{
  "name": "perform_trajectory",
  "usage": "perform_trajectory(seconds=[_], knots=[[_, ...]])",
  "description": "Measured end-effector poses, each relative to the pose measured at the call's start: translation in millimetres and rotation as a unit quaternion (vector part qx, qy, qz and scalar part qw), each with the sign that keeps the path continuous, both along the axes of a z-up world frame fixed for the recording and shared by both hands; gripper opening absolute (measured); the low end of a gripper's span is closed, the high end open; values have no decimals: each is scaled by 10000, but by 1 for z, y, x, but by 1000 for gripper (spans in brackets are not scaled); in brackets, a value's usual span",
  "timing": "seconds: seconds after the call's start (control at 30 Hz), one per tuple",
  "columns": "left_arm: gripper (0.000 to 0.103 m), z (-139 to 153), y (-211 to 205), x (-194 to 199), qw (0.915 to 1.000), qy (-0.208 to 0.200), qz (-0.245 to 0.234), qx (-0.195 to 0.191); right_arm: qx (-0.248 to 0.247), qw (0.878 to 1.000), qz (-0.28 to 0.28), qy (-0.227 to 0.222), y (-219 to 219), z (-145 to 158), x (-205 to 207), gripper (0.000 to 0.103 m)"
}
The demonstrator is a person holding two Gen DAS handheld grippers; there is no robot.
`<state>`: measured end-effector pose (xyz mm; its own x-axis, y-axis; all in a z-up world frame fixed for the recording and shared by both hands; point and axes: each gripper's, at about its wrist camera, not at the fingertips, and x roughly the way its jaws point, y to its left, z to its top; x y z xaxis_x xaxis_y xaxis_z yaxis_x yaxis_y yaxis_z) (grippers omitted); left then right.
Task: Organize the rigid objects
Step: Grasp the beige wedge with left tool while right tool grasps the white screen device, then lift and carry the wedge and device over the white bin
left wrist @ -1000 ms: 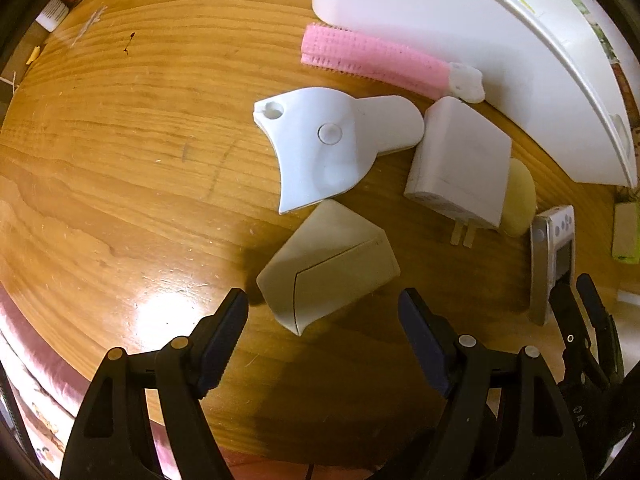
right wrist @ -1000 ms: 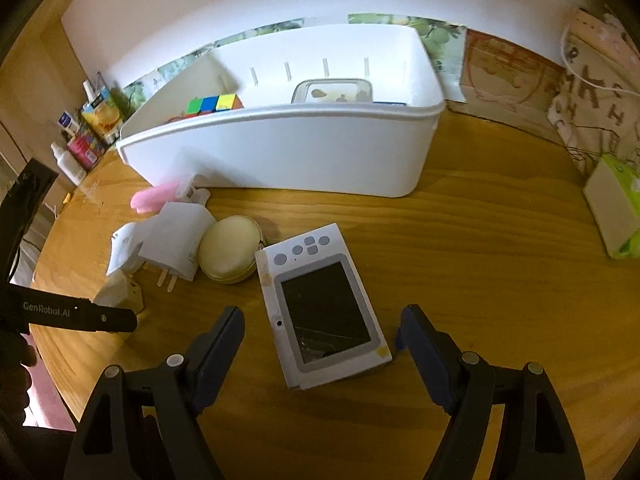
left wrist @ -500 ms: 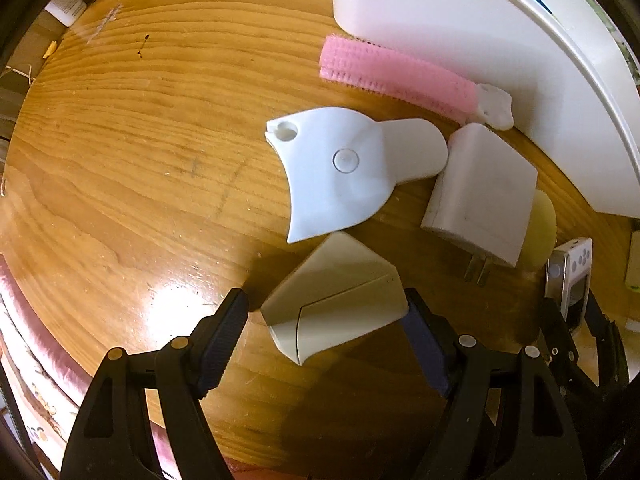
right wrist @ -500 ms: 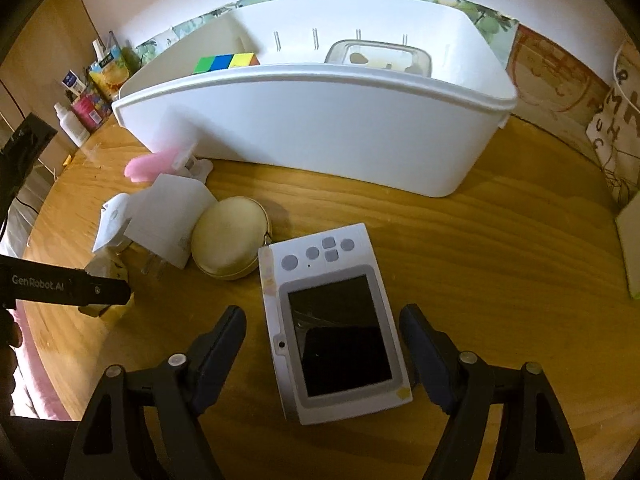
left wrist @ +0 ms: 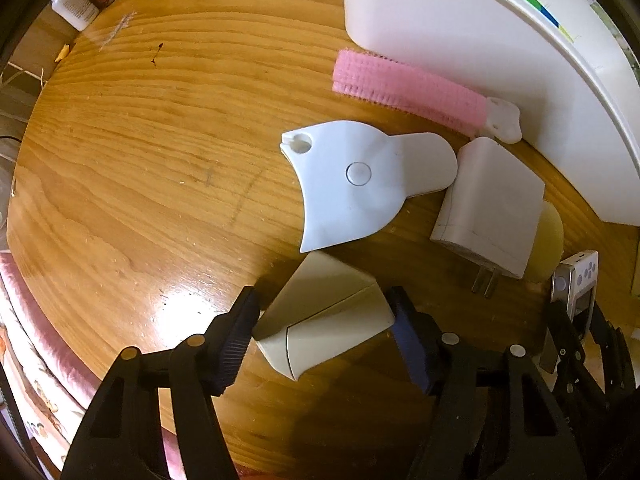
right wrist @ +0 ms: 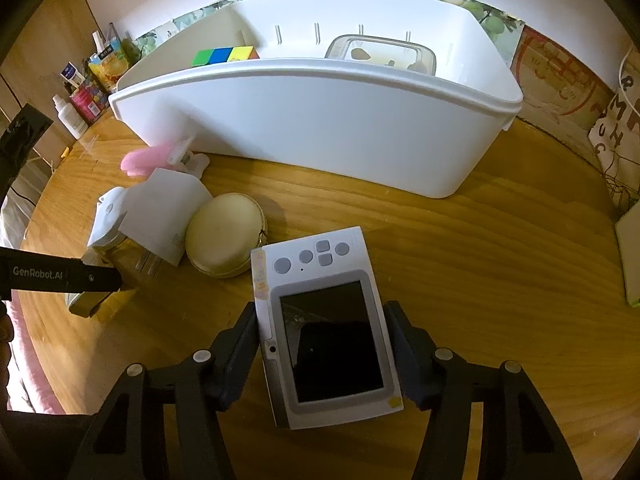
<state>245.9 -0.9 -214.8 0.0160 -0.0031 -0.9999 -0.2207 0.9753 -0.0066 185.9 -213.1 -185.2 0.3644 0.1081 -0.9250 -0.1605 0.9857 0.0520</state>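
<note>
On the round wooden table [left wrist: 132, 184], my left gripper [left wrist: 324, 320] is shut on a cream wedge-shaped box [left wrist: 324, 316], one finger on each side. My right gripper [right wrist: 322, 340] is shut on a white handheld device with a dark screen [right wrist: 324, 324]; this device also shows at the right in the left wrist view [left wrist: 578, 284]. Loose nearby lie a white fan-shaped plastic piece [left wrist: 356, 184], a white plug adapter [left wrist: 488, 208], a pink brush [left wrist: 408, 88] and a cream round case [right wrist: 224, 236].
A large white bin [right wrist: 320, 120] stands behind the loose objects and holds a colour cube [right wrist: 224, 56] and a clear lidded box [right wrist: 380, 50]. Bottles and cartons [right wrist: 84, 88] stand at the far left. A pale box [right wrist: 630, 256] sits at the right edge.
Both grippers moved forward over their objects and closed: the left onto the cream wedge box, the right onto the handheld device.
</note>
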Motion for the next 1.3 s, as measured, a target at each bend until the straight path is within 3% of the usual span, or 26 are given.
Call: perform_trajectory(seconds=[0.27, 0.43, 0.57, 1.0, 1.3], knots=[[68, 3, 2, -13, 9997, -98, -210, 2, 117, 9997, -150, 143, 5, 0, -6, 61], [68, 2, 13, -25, 9995, -79, -314, 1, 478, 9970, -533, 284, 2, 1, -13, 60], [68, 4, 28, -35, 9993, -97, -375, 1, 494, 9953, -786, 259, 4, 5, -21, 60], [68, 16, 81, -62, 9972, -311, -674, -31, 357, 9917, -1216, -202, 23, 40, -48, 60], [68, 49, 97, -66, 9945, -720, -762, 80, 285, 9901, -1178, -703, 32, 73, -55, 58]])
